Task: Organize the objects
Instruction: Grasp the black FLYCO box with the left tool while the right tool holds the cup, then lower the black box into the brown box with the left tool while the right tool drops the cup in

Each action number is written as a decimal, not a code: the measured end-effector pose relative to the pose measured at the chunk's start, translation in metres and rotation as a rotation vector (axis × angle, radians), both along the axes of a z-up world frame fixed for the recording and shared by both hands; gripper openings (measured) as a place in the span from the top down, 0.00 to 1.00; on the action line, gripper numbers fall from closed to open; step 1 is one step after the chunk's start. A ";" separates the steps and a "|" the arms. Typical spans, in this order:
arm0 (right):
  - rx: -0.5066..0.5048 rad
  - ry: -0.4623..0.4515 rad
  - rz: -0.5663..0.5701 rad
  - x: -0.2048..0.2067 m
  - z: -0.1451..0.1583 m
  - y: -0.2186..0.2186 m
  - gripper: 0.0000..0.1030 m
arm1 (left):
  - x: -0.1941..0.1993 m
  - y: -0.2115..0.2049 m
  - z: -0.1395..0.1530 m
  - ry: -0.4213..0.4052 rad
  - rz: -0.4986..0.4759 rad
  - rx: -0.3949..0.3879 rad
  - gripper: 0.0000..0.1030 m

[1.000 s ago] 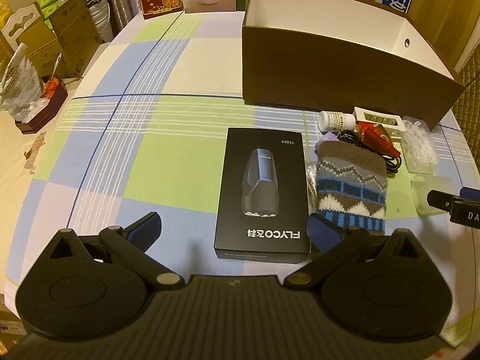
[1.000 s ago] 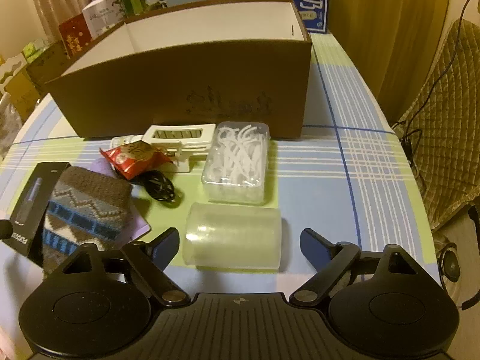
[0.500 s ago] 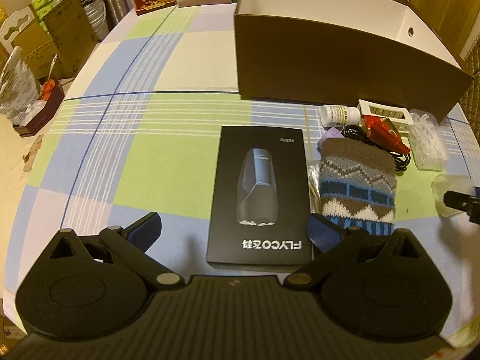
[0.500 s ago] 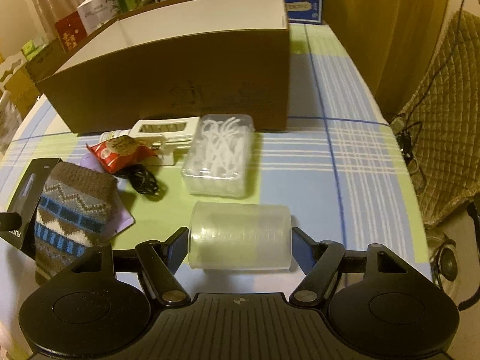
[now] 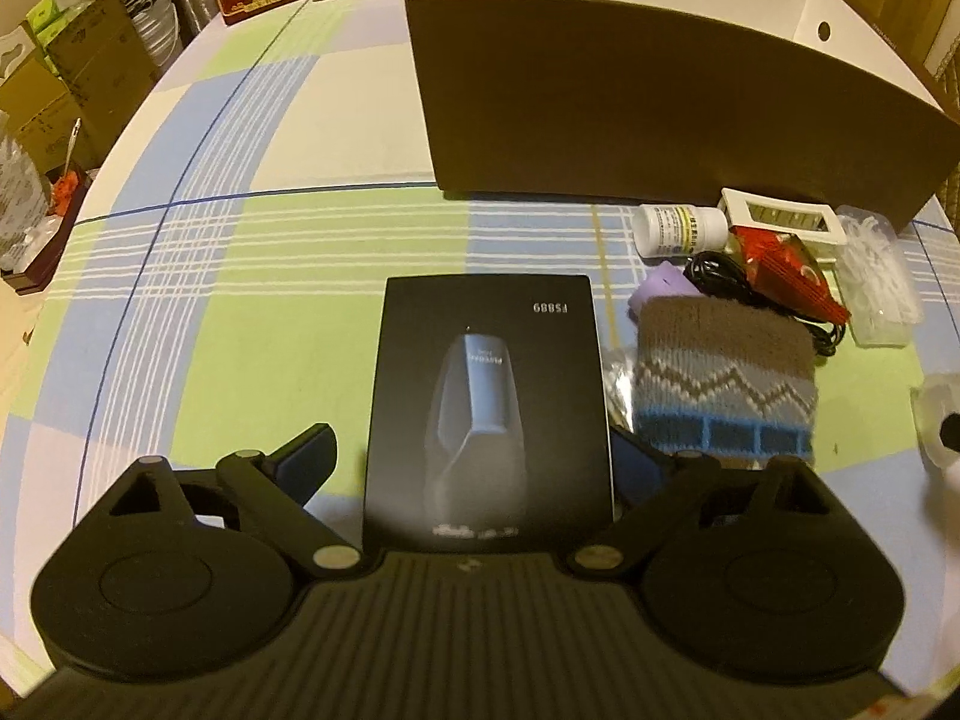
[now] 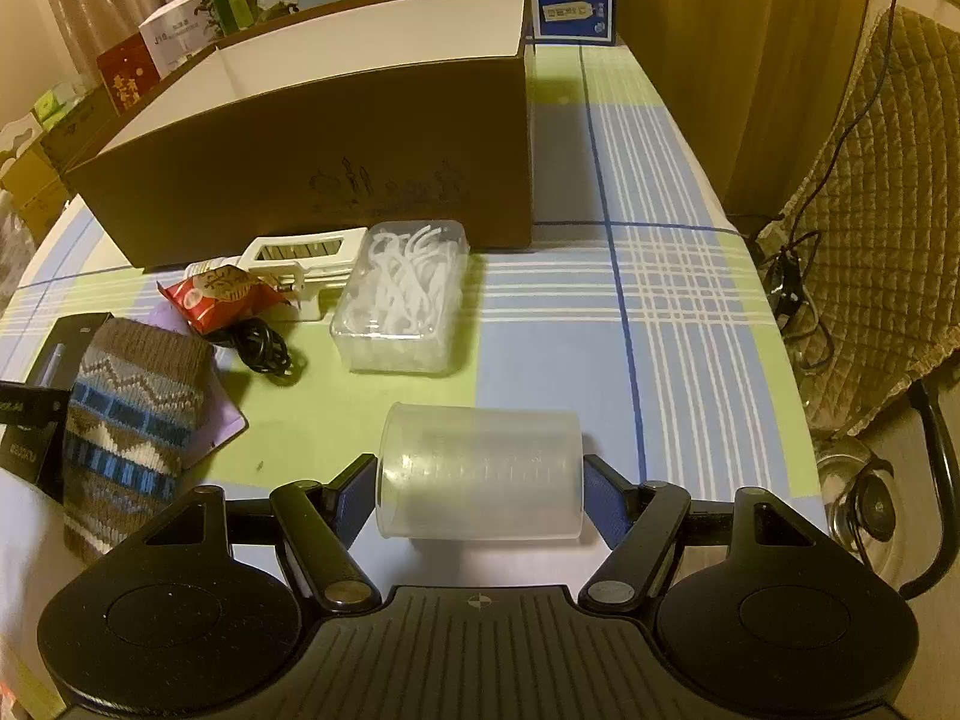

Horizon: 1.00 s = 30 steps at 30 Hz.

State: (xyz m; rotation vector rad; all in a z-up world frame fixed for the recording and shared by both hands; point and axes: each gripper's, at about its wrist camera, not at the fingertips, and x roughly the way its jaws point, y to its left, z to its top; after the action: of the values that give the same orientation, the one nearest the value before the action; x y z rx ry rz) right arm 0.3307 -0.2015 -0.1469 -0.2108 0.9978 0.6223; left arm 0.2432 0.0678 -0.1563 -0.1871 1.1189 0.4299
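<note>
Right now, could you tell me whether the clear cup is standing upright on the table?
No, the clear cup lies on its side between the right tool's fingers.

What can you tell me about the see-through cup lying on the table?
The cup is cloudy clear plastic with faint measuring lines down its side. It looks empty. It lies on its side on the checked tablecloth, with its wider rim pointing left. The right gripper has a blue-padded finger at each end, right against it or nearly so. Nothing else touches it; the clear box of white picks sits apart, just behind it. In the left wrist view only a blurry edge of it shows.
</note>
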 end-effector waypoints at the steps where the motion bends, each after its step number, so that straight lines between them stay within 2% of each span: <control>1: 0.000 0.000 -0.003 -0.001 0.000 0.000 0.33 | 0.002 0.001 -0.001 0.000 -0.004 -0.003 0.13; 4: -0.003 0.001 -0.009 -0.002 0.000 0.000 0.33 | 0.006 0.005 -0.005 -0.003 -0.011 -0.041 0.25; 13: 0.008 0.001 -0.067 -0.009 0.012 -0.004 0.33 | -0.003 0.019 0.004 -0.014 -0.026 -0.024 0.26; 22: 0.068 -0.027 -0.066 -0.010 0.039 0.011 0.33 | -0.010 0.041 0.056 -0.102 -0.040 -0.015 0.26; 30: 0.152 -0.086 -0.023 0.003 0.077 0.040 0.33 | 0.019 0.044 0.105 -0.181 -0.094 -0.009 0.26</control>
State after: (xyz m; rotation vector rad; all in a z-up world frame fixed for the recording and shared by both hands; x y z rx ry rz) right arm 0.3337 -0.1619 -0.0704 -0.0916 0.8649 0.6596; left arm 0.2625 0.1123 -0.0517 -0.1773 0.9479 0.3179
